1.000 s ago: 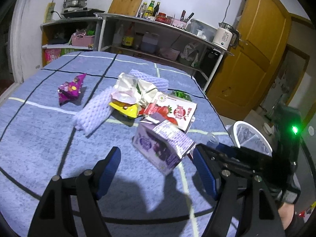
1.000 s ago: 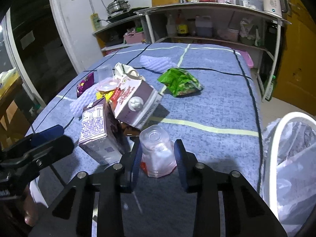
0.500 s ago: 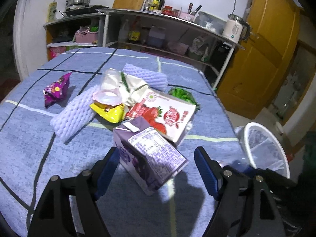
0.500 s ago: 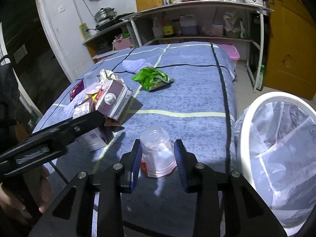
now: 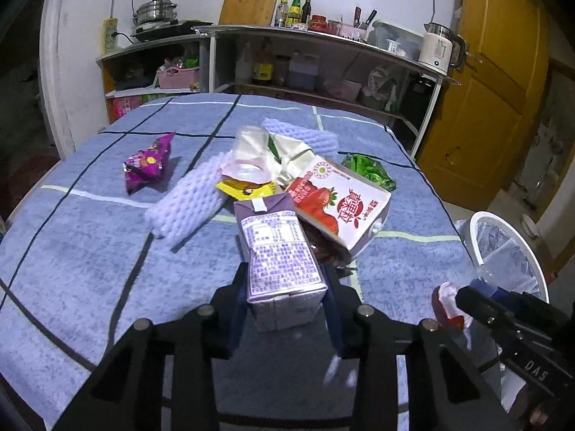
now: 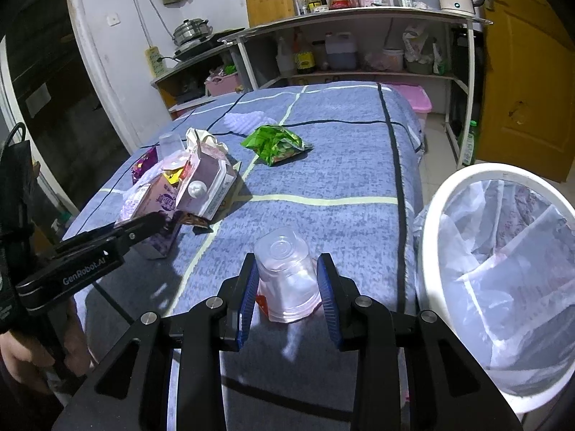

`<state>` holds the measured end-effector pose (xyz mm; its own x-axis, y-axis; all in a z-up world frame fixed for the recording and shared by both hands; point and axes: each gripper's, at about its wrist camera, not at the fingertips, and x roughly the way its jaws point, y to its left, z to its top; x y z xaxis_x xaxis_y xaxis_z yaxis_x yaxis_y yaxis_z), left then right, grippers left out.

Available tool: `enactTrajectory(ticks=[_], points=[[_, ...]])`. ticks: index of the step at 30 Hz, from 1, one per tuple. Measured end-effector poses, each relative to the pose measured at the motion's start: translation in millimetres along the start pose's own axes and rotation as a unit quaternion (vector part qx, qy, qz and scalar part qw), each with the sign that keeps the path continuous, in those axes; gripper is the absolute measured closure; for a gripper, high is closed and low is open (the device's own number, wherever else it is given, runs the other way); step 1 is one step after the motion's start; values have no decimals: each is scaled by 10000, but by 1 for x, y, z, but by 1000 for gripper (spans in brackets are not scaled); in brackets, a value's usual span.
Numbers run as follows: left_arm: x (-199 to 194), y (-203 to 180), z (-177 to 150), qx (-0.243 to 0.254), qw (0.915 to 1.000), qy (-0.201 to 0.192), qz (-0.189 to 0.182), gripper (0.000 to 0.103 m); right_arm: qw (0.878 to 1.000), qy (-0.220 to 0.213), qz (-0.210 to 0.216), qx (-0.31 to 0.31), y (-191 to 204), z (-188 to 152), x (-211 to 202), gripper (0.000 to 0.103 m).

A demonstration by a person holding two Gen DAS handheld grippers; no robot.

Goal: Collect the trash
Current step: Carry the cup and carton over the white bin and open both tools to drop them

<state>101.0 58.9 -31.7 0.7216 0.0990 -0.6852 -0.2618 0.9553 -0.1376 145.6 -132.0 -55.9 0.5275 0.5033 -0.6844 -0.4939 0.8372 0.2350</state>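
A purple milk carton [image 5: 276, 248] stands on the blue-clothed table [image 5: 72, 251], and my left gripper [image 5: 285, 283] is closing on it, its pads [image 5: 240, 287] against the carton's lower sides. From the right wrist view the left gripper [image 6: 143, 226] shows at the carton [image 6: 158, 204]. My right gripper [image 6: 287, 287] is shut on an upturned clear plastic cup [image 6: 284, 273] with red at its rim, held over the table's near right part. That cup [image 5: 445, 305] also appears at the right of the left wrist view.
A strawberry carton [image 5: 341, 201], white foam nets [image 5: 187, 204], a purple wrapper [image 5: 147, 161], a green wrapper [image 5: 366, 172] and another clear cup [image 5: 248, 147] lie behind. A white bin with a liner [image 6: 431, 237] stands off the table's right edge. Shelves line the back wall.
My left gripper has moved forward around the purple carton and its jaws have come in from wide open onto it. The right gripper, still holding the cup, has shifted toward the bin.
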Motion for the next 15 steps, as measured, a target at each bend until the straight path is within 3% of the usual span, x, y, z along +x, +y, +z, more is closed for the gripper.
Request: enactTrajectory(ticks=[9, 15], points=[[-33, -1, -6, 101, 9996, -251, -126, 64, 9997, -207, -132, 59, -5, -6, -29, 69], [-49, -28, 0, 383, 9968, -403, -580, 64, 9982, -408, -386, 211, -20, -12, -54, 69]])
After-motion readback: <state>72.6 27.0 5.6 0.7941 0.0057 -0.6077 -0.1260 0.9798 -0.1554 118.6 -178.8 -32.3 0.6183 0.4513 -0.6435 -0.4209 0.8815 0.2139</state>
